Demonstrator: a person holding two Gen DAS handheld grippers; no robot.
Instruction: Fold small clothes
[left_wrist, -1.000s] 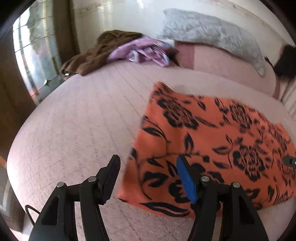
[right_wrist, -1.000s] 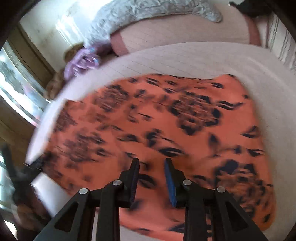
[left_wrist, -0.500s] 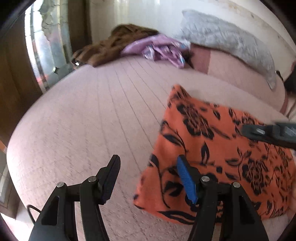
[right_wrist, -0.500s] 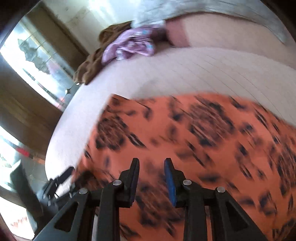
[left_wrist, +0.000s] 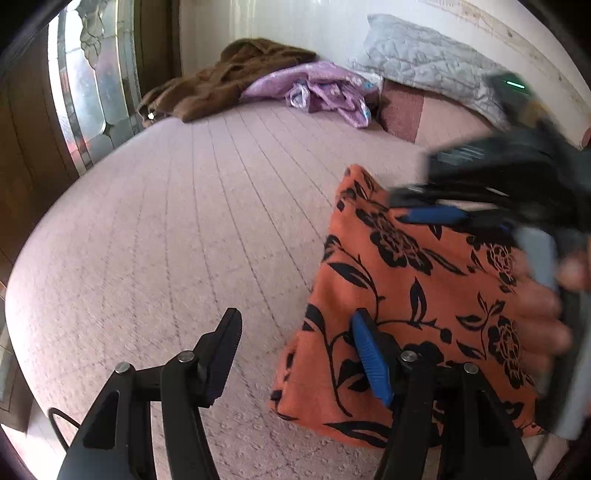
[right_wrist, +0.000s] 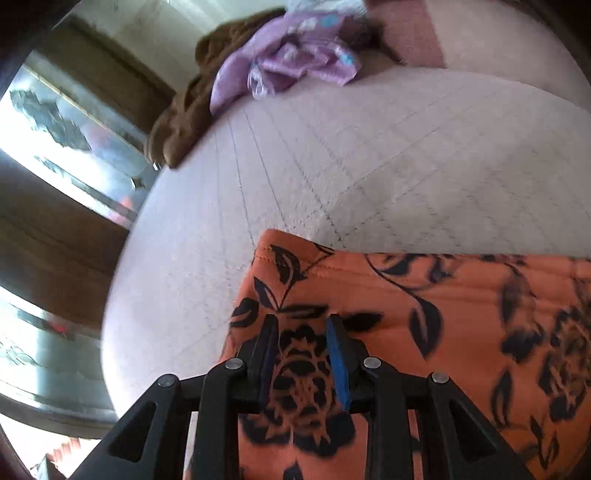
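An orange cloth with black flowers (left_wrist: 410, 291) lies flat on the pink bedspread (left_wrist: 177, 236). My left gripper (left_wrist: 295, 350) hovers open at the cloth's near left edge, with its blue-padded finger over the fabric and the other over bare bed; nothing is between the pads. My right gripper (right_wrist: 303, 347) hangs low over the cloth (right_wrist: 424, 302) near its far left corner, with the jaws a narrow gap apart and nothing pinched. In the left wrist view the right gripper (left_wrist: 428, 212) shows blurred at the cloth's far side, held by a hand (left_wrist: 539, 314).
A brown garment (left_wrist: 229, 77) and a purple garment (left_wrist: 317, 88) lie heaped at the bed's far side. A grey quilted pillow (left_wrist: 424, 62) leans on the wall. A mirrored wooden door (left_wrist: 85, 85) stands close along the bed's left edge.
The right gripper has swept left across the cloth to its far left corner and entered the left wrist view. The left gripper drifted slightly left. Both jaw gaps look unchanged.
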